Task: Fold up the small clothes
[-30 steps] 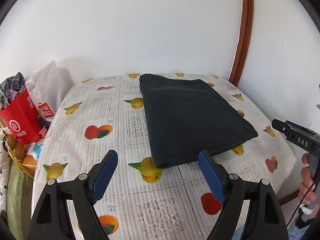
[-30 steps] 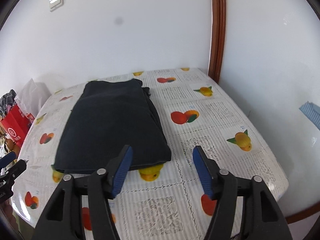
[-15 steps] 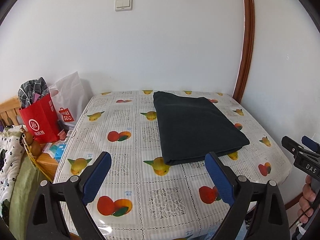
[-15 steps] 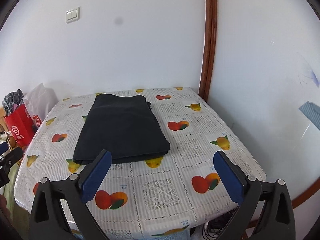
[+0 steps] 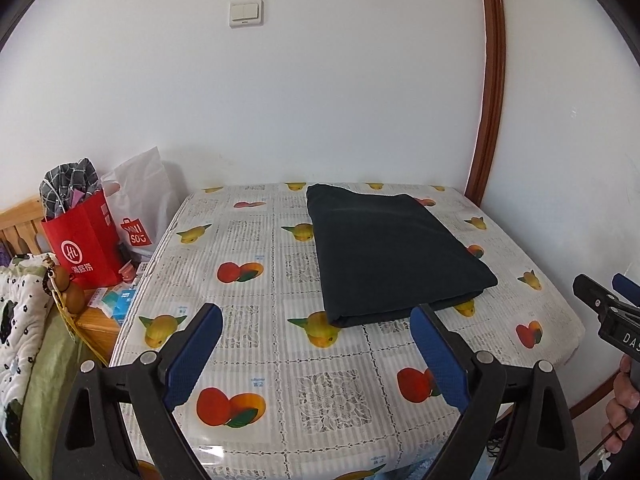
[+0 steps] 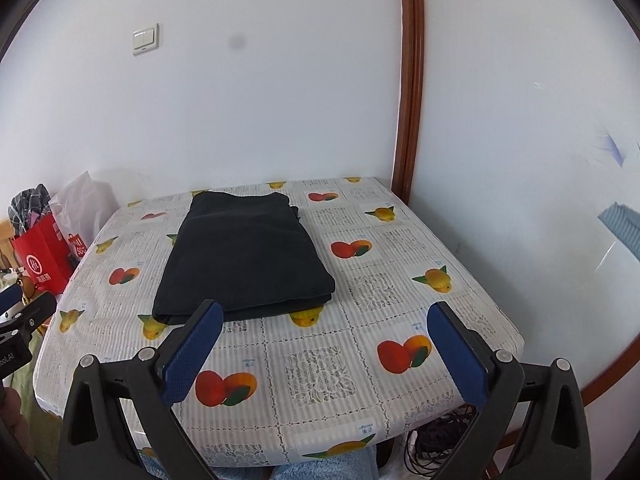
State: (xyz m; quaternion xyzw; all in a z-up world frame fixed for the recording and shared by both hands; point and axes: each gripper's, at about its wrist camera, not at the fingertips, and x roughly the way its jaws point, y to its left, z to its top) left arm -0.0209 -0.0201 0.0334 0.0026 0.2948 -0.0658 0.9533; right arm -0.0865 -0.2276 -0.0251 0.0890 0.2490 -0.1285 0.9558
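Note:
A dark, folded garment lies flat as a neat rectangle on the far middle of the fruit-print table; it also shows in the right wrist view. My left gripper is open and empty, held back over the table's near edge, short of the garment. My right gripper is open wide and empty, also back at the near edge. The right gripper shows at the right edge of the left wrist view. The left gripper shows at the left edge of the right wrist view.
A red paper bag and a white bag stand on a wooden stand left of the table. White walls close the back and right, with a brown wooden trim at the corner. Cables lie under the table.
Both grippers have pulled back and up away from the garment, toward the table's near edge. The right gripper's jaws have opened wider. The garment has stayed folded in place.

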